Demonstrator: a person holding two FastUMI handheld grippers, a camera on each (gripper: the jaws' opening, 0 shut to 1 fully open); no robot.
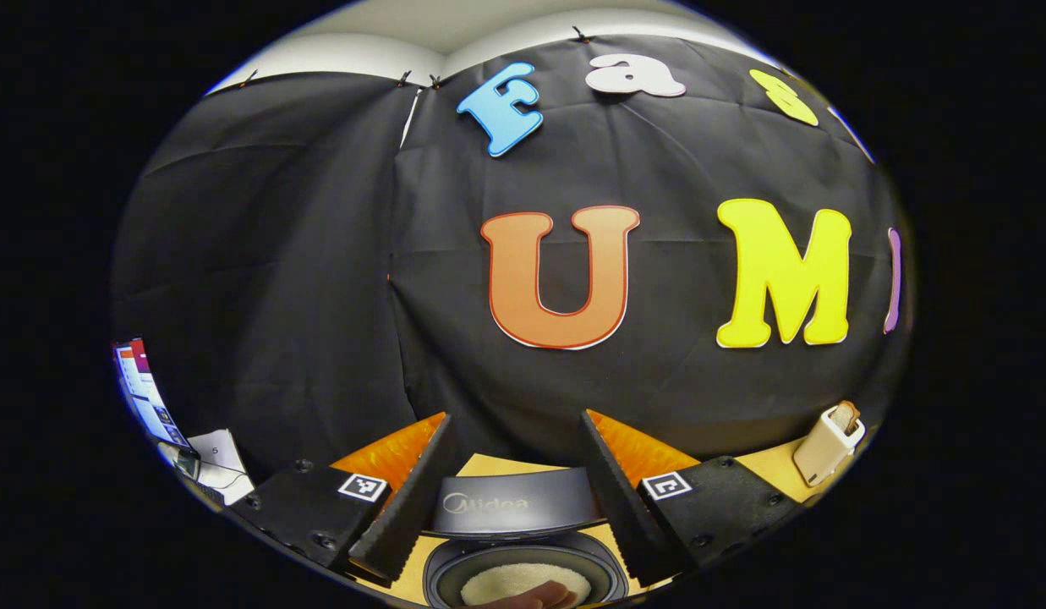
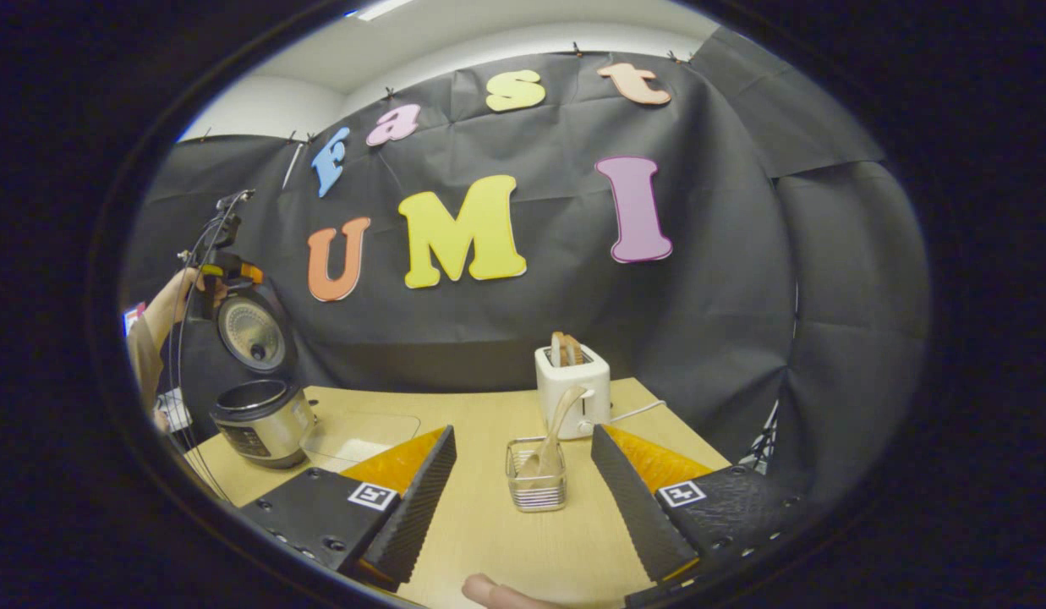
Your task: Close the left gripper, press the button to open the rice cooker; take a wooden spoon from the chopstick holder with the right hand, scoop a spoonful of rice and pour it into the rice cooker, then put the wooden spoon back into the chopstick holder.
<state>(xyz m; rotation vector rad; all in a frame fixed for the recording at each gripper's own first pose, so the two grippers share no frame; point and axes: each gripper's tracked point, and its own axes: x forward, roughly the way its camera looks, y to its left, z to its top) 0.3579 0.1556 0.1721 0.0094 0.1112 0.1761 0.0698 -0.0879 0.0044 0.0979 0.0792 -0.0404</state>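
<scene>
The rice cooker [image 2: 262, 420] stands at the table's left end with its lid [image 2: 250, 334] raised. In the left gripper view its dark lid [image 1: 518, 506] and round pot holding white rice [image 1: 523, 580] lie just below my open left gripper [image 1: 516, 416]. A hand holds that left gripper [image 2: 225, 272] up by the lid's top. My right gripper [image 2: 523, 430] is open and points at the chopstick holder [image 2: 535, 484], a small see-through basket a short way ahead. The wooden spoon [image 2: 558, 416] leans upright in it. Nothing is between either gripper's fingers.
A white toaster [image 2: 573, 385] with bread in its slots stands right behind the holder, its cord trailing right; it also appears at the far right [image 1: 827, 446]. The wooden table [image 2: 489, 541] stretches between cooker and holder. A monitor [image 1: 146, 393] is at the left edge.
</scene>
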